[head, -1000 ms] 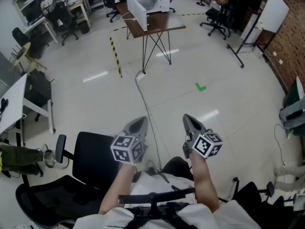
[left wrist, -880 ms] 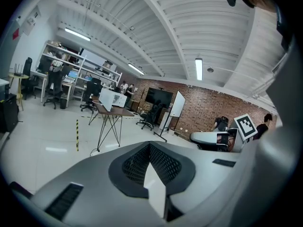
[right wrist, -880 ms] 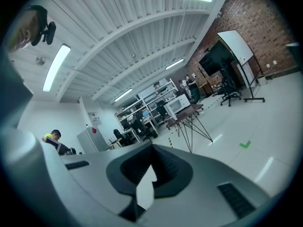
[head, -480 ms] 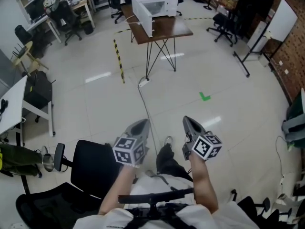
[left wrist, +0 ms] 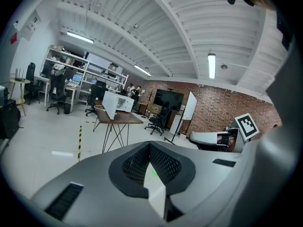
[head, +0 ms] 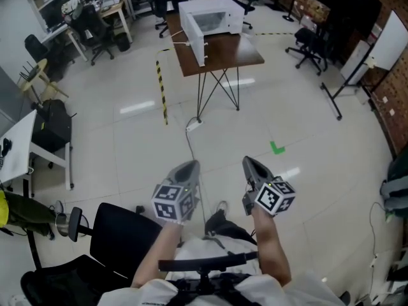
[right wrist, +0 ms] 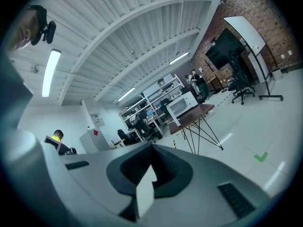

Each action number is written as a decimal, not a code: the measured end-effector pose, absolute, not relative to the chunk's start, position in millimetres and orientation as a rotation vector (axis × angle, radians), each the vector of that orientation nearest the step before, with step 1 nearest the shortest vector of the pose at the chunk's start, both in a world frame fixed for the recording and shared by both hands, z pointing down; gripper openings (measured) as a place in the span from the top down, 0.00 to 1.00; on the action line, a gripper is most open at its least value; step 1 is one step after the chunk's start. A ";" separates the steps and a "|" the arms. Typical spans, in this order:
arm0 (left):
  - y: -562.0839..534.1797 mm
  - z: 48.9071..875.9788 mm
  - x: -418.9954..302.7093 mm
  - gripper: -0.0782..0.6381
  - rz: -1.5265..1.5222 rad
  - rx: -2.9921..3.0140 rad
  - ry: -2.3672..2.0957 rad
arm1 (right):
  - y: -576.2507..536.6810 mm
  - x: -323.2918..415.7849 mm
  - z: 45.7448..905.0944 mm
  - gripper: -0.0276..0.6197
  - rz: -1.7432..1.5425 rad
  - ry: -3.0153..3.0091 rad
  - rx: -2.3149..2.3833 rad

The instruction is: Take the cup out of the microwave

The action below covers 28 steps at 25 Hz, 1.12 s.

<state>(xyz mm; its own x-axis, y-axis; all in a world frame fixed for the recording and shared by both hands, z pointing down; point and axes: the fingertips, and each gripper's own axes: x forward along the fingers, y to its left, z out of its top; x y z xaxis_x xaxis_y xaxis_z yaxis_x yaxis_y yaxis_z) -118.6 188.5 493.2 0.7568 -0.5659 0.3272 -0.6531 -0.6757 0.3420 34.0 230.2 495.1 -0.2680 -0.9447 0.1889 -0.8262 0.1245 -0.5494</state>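
Well ahead of both grippers, the microwave (head: pixel 210 19) is sitting on a brown table (head: pixel 237 50); the cup is too distant to make out. The left gripper (head: pixel 185 167) and right gripper (head: pixel 251 165) are pointing toward it, jaws pressed together, empty.

The person holds both tools out ahead of the chest, side by side and apart. The grey plastic left gripper (head: pixel 186 166) points forward and a little downward, its jaws pressed together with nothing between them. The grey plastic right gripper (head: pixel 250 163) lies the same way, jaws closed and empty. Each carries a black-and-white marker cube (head: pixel 171 201) at its rear, above a bare left forearm (head: pixel 155 254) and right forearm (head: pixel 272 247).
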 end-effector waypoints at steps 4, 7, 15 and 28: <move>155.6 490.2 -90.5 0.90 0.273 2.511 -0.949 | 197.7 59.3 494.6 0.96 -0.850 2.222 -1.744; 133.1 490.0 -68.0 0.90 0.273 2.511 -0.959 | 176.3 81.3 495.5 0.96 -0.846 2.240 -1.743; 94.5 491.7 -24.3 0.90 0.273 2.507 -0.988 | 132.9 129.8 499.7 0.96 -0.851 2.251 -1.728; 21.5 512.4 17.3 0.90 0.303 2.473 -0.977 | 71.3 181.3 539.6 0.96 -0.987 2.152 -1.833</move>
